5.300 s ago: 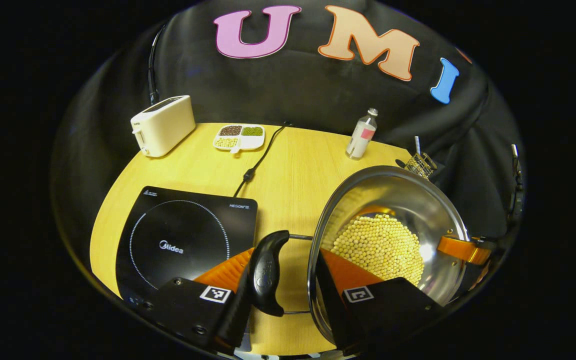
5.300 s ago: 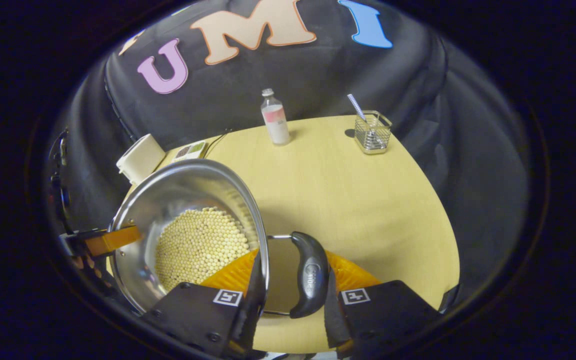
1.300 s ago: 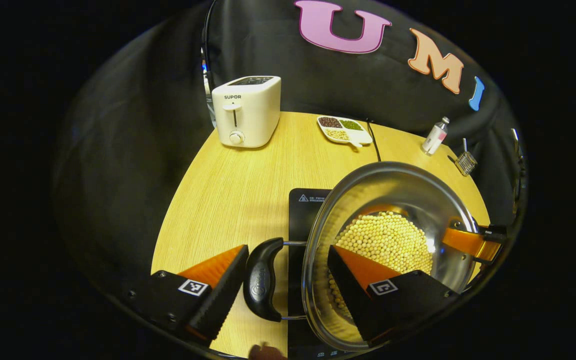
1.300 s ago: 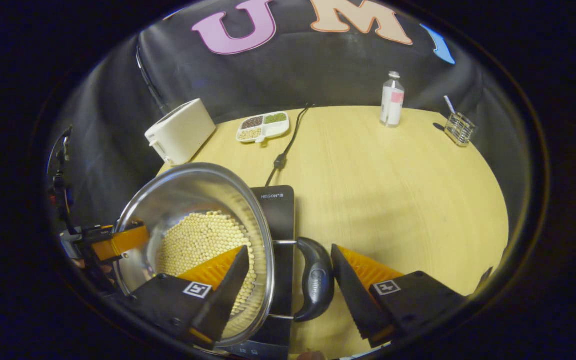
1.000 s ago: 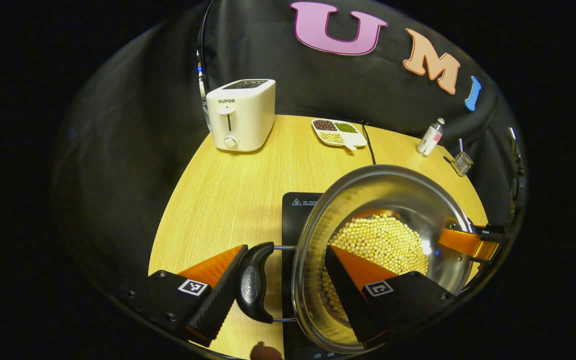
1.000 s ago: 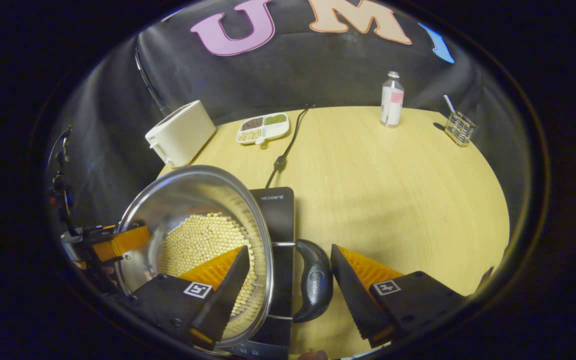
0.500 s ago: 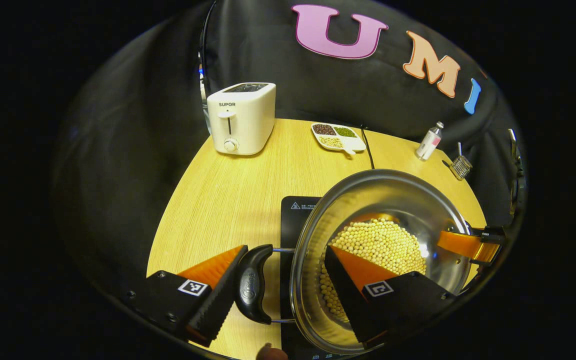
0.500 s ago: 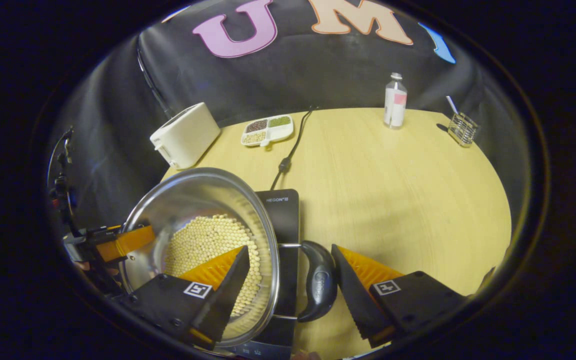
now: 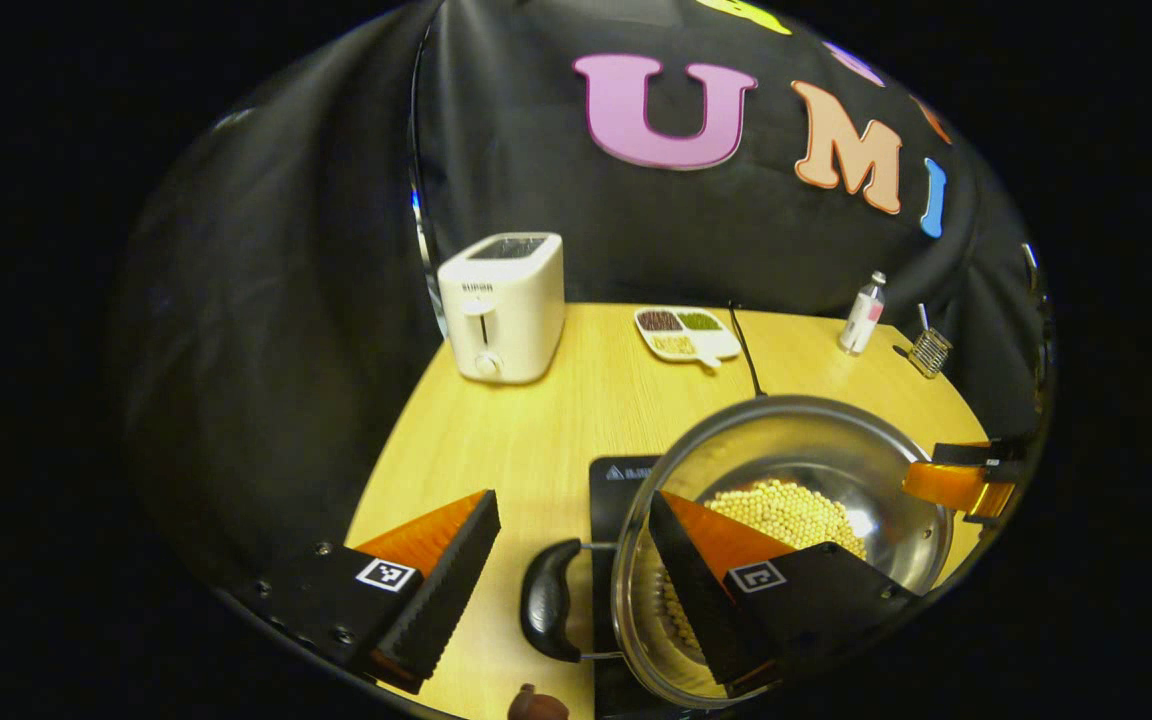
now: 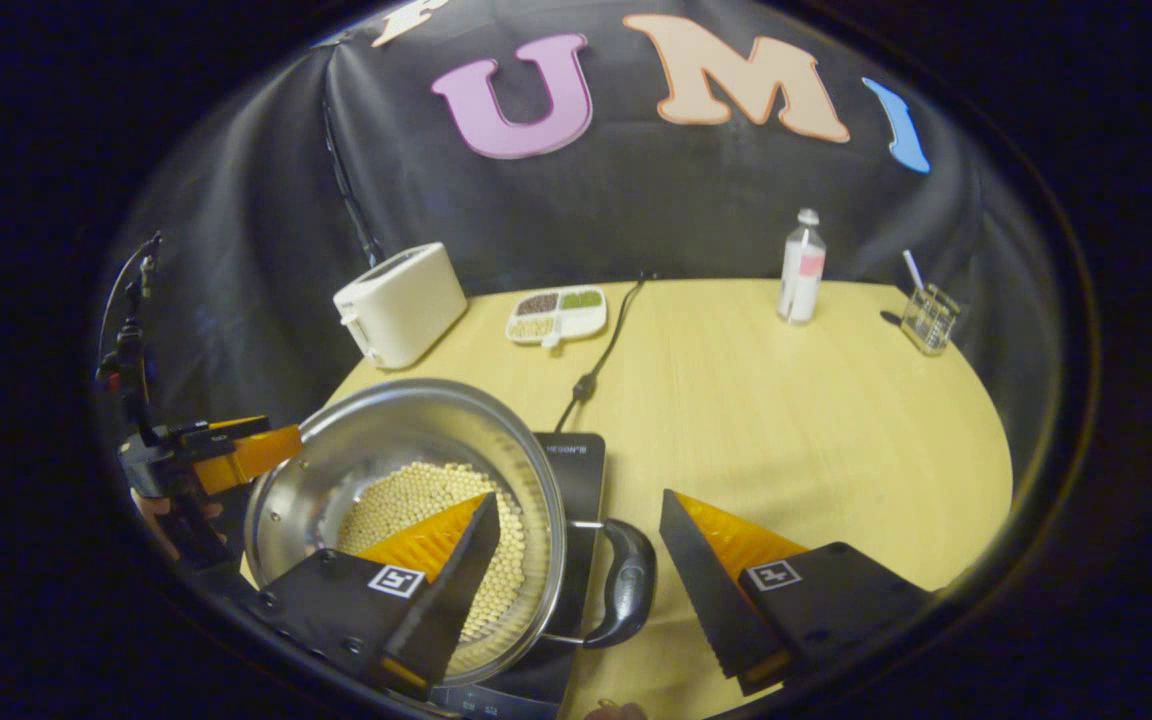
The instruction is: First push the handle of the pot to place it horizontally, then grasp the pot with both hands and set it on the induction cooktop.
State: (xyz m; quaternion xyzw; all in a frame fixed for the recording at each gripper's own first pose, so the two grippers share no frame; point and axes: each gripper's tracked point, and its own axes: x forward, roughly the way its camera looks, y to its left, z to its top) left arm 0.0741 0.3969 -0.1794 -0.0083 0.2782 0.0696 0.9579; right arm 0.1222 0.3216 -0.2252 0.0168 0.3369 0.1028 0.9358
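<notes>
The pot (image 10: 406, 470) sits on the induction cooktop (image 10: 566, 465) at the table's (image 10: 786, 420) near edge, beans (image 10: 416, 505) inside it. Behind stand the toaster (image 10: 401, 303), divided dish (image 10: 556, 313), bottle (image 10: 802, 265) and wire holder (image 10: 929, 318), left to right.

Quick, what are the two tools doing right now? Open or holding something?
Left tool: open, holding nothing; the pot handle sits loose between its fingers.
Right tool: open, holding nothing.

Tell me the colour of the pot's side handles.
Black; the pot's handle shows best in the right gripper view, beside the steel rim.
</notes>
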